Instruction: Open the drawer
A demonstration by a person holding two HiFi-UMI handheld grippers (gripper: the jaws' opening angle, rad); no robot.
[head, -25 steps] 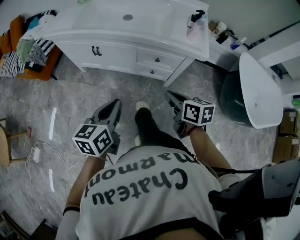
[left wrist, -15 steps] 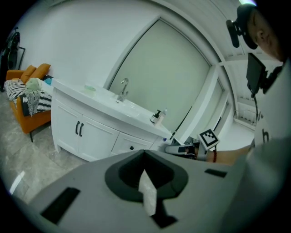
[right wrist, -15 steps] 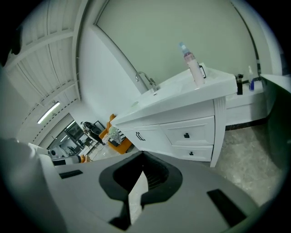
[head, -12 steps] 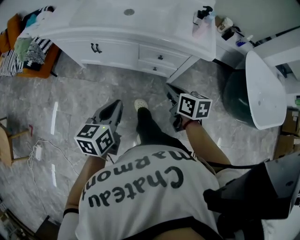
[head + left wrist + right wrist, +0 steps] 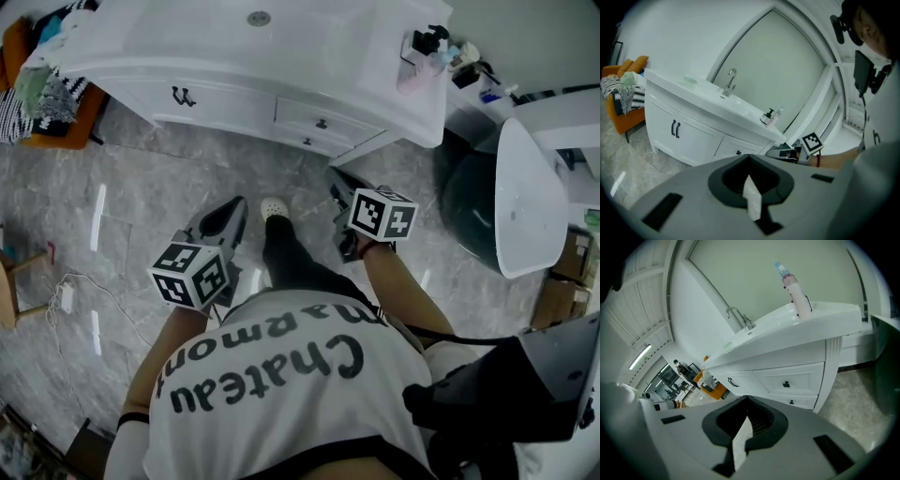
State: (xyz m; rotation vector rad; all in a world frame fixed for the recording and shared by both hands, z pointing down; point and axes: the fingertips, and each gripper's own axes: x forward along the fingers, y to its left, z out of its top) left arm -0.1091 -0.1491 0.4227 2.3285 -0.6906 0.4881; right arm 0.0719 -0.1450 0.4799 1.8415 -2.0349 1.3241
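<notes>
Left claw and right claw, both closed empty, had neared the unopened drawer at 12 o'clock.

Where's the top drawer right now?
In the head view, the top drawer sits at the right end of the white vanity, beside the cabinet doors and above the lower drawer.

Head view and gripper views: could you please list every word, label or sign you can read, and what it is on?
"Chateau Marmont": white shirt, upside down in the head view.
Bottles on the vanity: labels too small to read.
Marker cubes: square patterns only, no words.
</notes>
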